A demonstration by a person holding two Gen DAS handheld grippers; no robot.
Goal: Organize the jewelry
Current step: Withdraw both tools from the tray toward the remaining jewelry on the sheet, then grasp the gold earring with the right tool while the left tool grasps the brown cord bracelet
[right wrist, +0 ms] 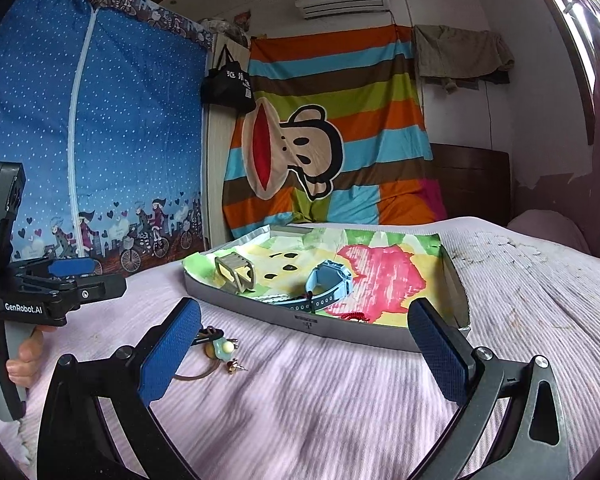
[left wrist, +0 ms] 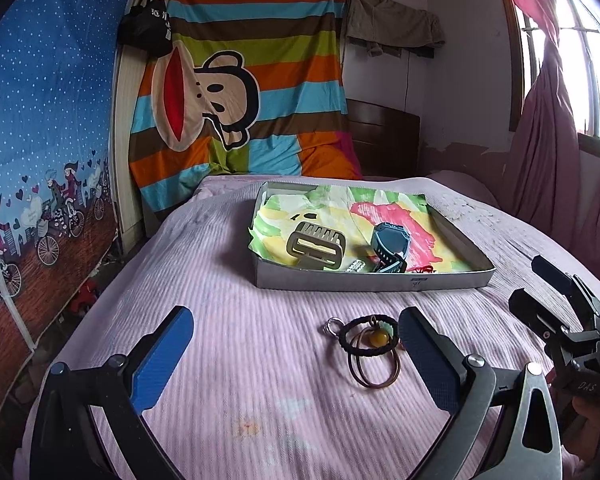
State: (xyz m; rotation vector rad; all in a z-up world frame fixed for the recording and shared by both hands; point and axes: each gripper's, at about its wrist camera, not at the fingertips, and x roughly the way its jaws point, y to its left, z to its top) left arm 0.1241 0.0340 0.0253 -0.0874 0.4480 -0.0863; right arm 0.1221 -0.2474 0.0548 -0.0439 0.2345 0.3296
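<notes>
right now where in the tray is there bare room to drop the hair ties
Free: the tray's back half and the pink patch of its liner right of the blue watch. Crowded: the front strip, with the hair claw, watch strap and red string. The hair ties lie on the bedspread.

Pink ribbed bed (left wrist: 220, 264) against a dark wooden headboard (left wrist: 384, 136). Striped monkey cloth (left wrist: 240, 92) hung behind, blue dotted wardrobe cover (right wrist: 100, 120) beside. Air conditioner (right wrist: 344, 0) overhead, bright window (left wrist: 584, 48) with pink curtain (left wrist: 540, 152).
</notes>
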